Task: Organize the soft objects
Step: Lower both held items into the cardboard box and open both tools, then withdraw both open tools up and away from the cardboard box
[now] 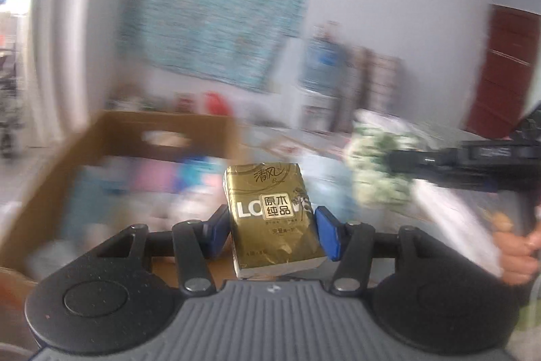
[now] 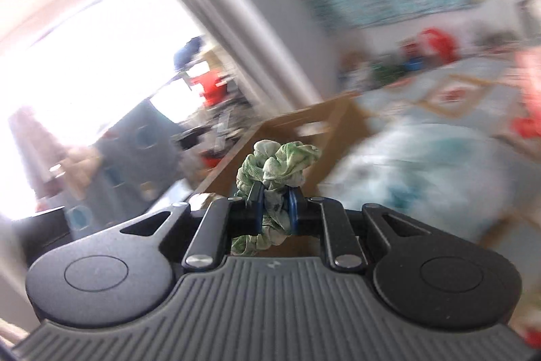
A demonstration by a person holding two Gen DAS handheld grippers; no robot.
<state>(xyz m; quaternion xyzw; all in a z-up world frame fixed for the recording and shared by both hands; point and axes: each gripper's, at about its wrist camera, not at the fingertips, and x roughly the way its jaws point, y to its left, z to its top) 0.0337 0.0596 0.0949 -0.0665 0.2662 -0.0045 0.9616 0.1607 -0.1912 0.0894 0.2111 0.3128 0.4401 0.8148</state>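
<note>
A: Left tool [image 1: 272, 230] is clamped on a gold tissue pack [image 1: 272, 215], blue pads [image 1: 327, 232] pressing its two long sides, low on the pack.

B: So most of the pack sticks out ahead of the pads?

A: Yes. It stands on end, long axis running forward and up away from the tool, printed face toward the camera, top leaning a little left. It's held in the air in front of an open cardboard box [image 1: 111, 137], whose blurred contents show pink and blue.

B: And the right tool?

A: The right tool [image 2: 276, 208] is squeezed nearly closed on a green-and-white scrunchie [image 2: 282, 163]. The bunched fabric puffs out above the pads, and more of it hangs below them, so it runs roughly up and down through the grip.

B: Does the left camera catch that?

A: It does: the right tool [image 1: 399, 163] reaches in from the right with the scrunchie [image 1: 378, 168] at its tip, beside the pack and apart from it. The person's hand [image 1: 517, 247] grips the handle lower right.

B: Surroundings?

A: Heavy motion blur. Pale wall with a teal hanging [image 1: 216, 9], a dark red door [image 1: 503, 73] on the right, bright window [image 2: 84, 56] in the right view. Under it all is a light blue patterned surface [image 2: 449, 90]; bed or bench, I cannot tell.
</note>
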